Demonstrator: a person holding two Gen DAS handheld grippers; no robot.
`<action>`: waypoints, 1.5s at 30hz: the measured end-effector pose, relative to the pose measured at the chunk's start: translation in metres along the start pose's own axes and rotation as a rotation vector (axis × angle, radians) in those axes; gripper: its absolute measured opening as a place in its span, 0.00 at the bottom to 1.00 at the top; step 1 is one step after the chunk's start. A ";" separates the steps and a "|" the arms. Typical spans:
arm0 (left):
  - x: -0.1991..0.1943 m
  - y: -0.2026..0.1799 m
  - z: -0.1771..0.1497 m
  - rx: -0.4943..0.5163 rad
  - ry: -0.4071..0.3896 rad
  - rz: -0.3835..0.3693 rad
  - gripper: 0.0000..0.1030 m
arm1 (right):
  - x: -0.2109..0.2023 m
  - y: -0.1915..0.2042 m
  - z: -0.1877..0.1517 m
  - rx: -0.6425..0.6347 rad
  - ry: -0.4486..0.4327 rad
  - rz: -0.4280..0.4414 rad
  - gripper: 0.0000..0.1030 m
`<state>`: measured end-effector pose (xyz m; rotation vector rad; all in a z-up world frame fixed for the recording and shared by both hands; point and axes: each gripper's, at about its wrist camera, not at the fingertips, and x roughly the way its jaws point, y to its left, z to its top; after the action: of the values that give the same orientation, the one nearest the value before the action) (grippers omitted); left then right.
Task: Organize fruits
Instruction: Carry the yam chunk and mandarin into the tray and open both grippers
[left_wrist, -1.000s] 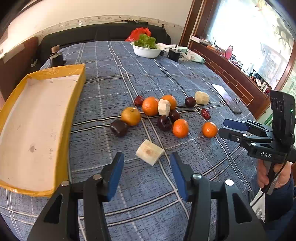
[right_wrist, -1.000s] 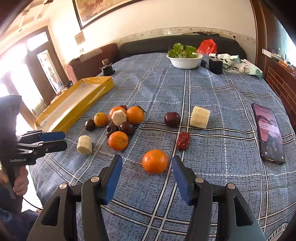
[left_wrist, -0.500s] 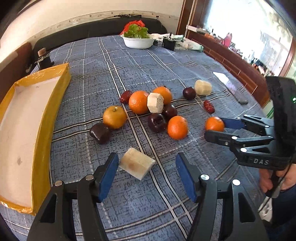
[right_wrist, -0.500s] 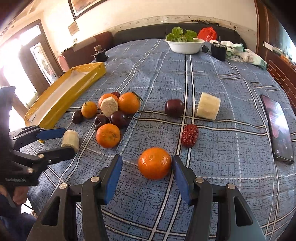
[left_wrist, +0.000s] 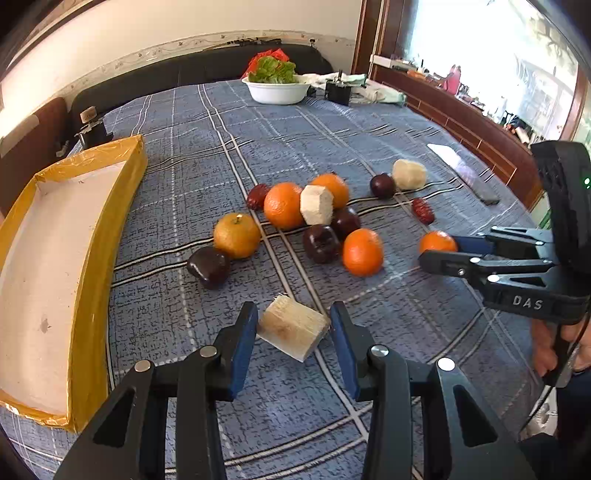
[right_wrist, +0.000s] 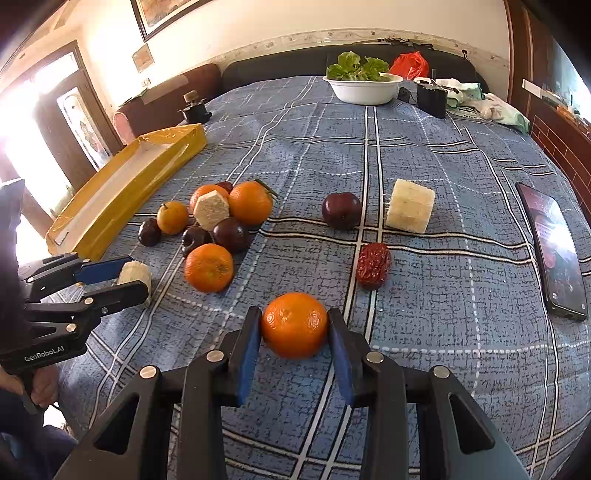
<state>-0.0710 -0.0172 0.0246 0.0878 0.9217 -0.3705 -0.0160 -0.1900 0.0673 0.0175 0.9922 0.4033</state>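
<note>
The yellow tray (left_wrist: 99, 258) stands empty, left of the fruit pile. Near the pile, the left gripper (left_wrist: 293, 332) is closing on a pale sugarcane chunk (left_wrist: 291, 326); farther right, the right gripper (right_wrist: 295, 330) is closing its fingers (right_wrist: 249, 341) on a tangerine (right_wrist: 294, 325). Both fruits rest on the tabletop (right_wrist: 443, 295). Next: grip firmly, lift, carry to the tray.

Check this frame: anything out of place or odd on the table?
A phone lies on the tablecloth near the loose fruit, unrelated to sorting. The yellow tray holds no fruit yet. Nothing is spilled or visibly damaged.
</note>
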 end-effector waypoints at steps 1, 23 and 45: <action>-0.003 0.000 0.000 0.000 -0.007 -0.001 0.38 | -0.002 0.001 0.000 -0.001 -0.004 0.001 0.38; -0.101 0.095 0.027 -0.147 -0.178 0.063 0.38 | -0.045 0.088 0.059 -0.134 -0.088 0.193 0.38; -0.056 0.277 0.121 -0.299 -0.067 0.237 0.39 | 0.093 0.218 0.230 -0.145 -0.011 0.244 0.39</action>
<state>0.0877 0.2290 0.1193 -0.0886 0.8805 -0.0135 0.1461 0.0816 0.1621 0.0101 0.9506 0.6978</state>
